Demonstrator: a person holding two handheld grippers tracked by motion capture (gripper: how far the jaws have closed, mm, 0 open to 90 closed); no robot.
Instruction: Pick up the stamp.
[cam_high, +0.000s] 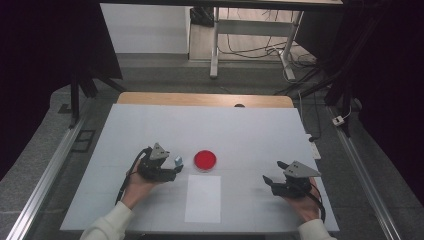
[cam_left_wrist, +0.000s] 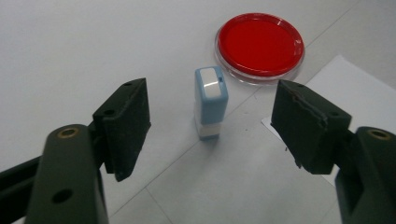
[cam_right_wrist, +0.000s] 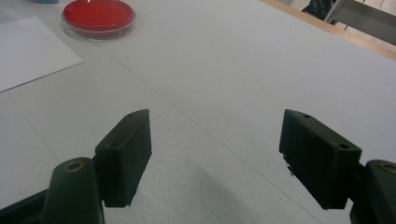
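The left tool (cam_left_wrist: 211, 126) hangs over the desk (cam_high: 250, 130) with its jaws apart on either side of the stamp (cam_left_wrist: 211, 100), not touching it. The stamp stands upright, with the red dish (cam_left_wrist: 259, 45) near it at 1 o'clock and the paper (cam_left_wrist: 355, 88) at 3 o'clock. The right tool (cam_right_wrist: 215, 158) is open and holds nothing.
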